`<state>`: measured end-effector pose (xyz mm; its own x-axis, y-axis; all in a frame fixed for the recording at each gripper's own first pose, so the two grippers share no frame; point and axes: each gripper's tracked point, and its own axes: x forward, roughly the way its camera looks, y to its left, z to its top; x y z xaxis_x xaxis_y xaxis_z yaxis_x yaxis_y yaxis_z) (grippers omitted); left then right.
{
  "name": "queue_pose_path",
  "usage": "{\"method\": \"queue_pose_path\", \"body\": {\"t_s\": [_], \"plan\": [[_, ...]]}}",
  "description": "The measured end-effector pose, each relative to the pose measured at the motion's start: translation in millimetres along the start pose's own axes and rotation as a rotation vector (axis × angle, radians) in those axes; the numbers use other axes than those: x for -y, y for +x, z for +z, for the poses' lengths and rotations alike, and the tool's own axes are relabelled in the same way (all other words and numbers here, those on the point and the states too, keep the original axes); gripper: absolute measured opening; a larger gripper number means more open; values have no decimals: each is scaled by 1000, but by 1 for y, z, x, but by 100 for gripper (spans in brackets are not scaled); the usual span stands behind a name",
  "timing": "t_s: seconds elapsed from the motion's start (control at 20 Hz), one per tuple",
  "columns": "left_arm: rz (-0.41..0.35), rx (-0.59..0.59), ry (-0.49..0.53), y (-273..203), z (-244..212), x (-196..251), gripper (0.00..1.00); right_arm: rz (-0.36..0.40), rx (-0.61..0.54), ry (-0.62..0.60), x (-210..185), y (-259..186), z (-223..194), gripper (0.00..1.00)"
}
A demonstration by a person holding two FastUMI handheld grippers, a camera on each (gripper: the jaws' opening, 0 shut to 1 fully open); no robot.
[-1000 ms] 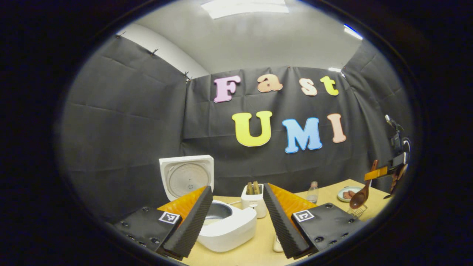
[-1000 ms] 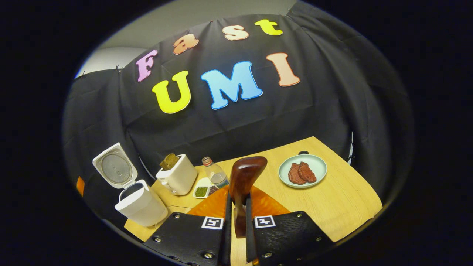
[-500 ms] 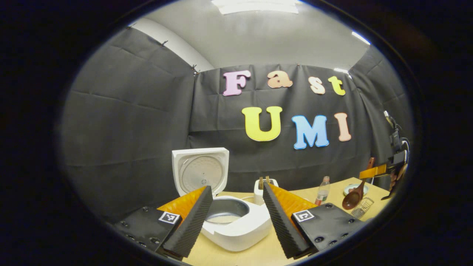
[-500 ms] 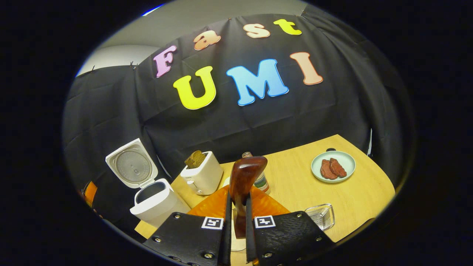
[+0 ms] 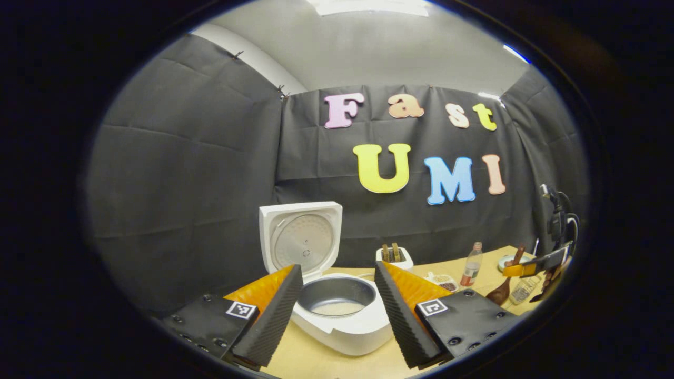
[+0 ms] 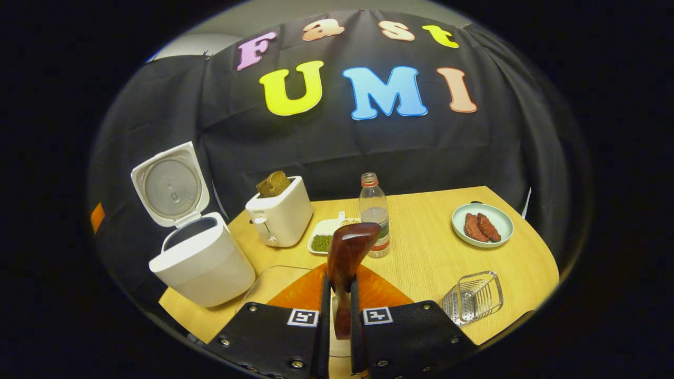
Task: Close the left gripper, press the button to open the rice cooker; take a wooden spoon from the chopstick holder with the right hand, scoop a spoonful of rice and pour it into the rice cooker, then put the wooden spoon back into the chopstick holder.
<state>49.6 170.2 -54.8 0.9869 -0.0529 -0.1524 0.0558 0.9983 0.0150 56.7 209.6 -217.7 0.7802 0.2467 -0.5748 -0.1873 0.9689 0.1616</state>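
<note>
1. In the left gripper view, the left gripper (image 5: 337,300) has its fingers spread wide with nothing between them, hovering just in front of the rice cooker (image 5: 337,316).
2. The rice cooker stands on the bench (image 5: 363,363) with its lid (image 5: 301,239) swung up and standing upright behind the pot. A thin pale layer lies at the bottom of the grey inner pot (image 5: 336,297).
3. In the right gripper view, the right gripper (image 6: 337,295) is clamped on the handle of the wooden spoon (image 6: 345,258), both fingers pressing on it. The handle's broad end sticks up and forward between the fingers.
4. From the left gripper view, the right gripper (image 5: 532,265) shows far to the right, with the spoon's bowl (image 5: 497,293) hanging low, close to the bench.
5. In the right gripper view, the rice cooker (image 6: 202,258) sits at the left end of the bench (image 6: 421,263), lid open.
6. A white toaster (image 6: 280,216) with bread in its slot stands beside the cooker; a small white dish of green and other grains (image 6: 326,239) lies next to it, just beside a plastic bottle (image 6: 374,216).
7. A pale green plate with two brown pieces of meat (image 6: 482,225) lies to the right.
8. A wire rack (image 6: 472,297) lies on the near right of the bench.
9. A clear container (image 6: 274,281) sits just in front of the right gripper, its contents hard to make out.
</note>
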Motion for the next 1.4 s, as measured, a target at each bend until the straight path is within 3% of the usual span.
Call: {"method": "queue_pose_path", "body": {"t_s": [0.25, 0.5, 0.9, 1.1, 1.4], "plan": [[-5, -13, 13, 10, -8, -11, 95, -25, -51, -121, -19, 15, -33, 16], [-6, -11, 9, 15, -7, -17, 96, 11, -85, -95, -47, 16, -51, 17], [-8, -17, -9, 18, -11, -17, 95, 138, -146, -1, -89, 7, -62, 16], [-7, -14, -13, 16, -9, -17, 95, 203, -190, 189, -95, 7, -65, 17], [4, -13, -9, 11, -5, -19, 96, 205, -228, 515, -63, 12, -67, 17]]}}
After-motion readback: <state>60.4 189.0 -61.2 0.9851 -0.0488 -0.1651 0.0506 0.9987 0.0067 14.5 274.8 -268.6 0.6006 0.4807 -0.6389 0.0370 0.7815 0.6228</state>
